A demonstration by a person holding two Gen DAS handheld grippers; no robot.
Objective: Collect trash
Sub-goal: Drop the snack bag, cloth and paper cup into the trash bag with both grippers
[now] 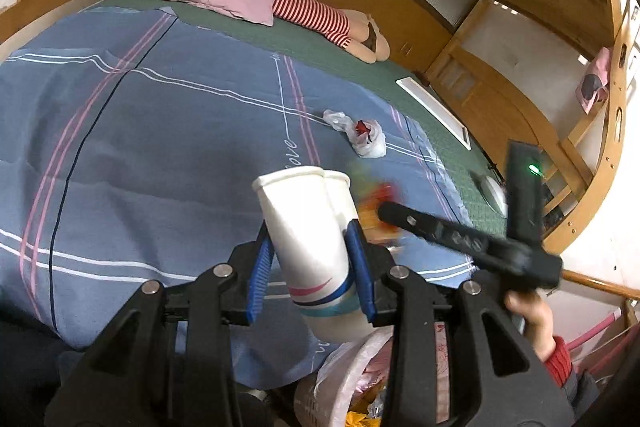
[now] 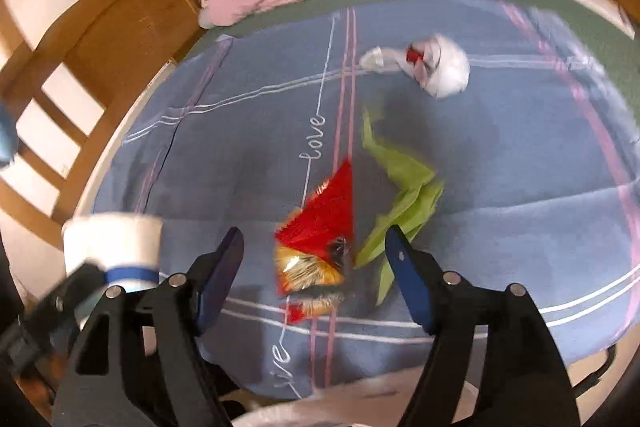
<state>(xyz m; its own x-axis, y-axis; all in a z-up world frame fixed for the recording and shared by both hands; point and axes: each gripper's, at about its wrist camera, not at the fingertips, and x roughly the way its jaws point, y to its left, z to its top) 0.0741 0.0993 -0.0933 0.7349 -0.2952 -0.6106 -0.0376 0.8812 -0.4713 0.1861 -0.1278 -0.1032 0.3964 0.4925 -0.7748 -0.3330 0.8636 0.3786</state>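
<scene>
The right gripper (image 2: 314, 267) hangs with jaws wide and empty straight over the red wrapper (image 2: 320, 223), which lies lengthwise between them, green paper (image 2: 404, 187) just right of it, while the left gripper (image 1: 312, 267) clamps a cup (image 1: 308, 227).

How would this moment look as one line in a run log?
left gripper: shut on cups | right gripper: open over red wrapper | green wrapper, white bag: on bed
</scene>
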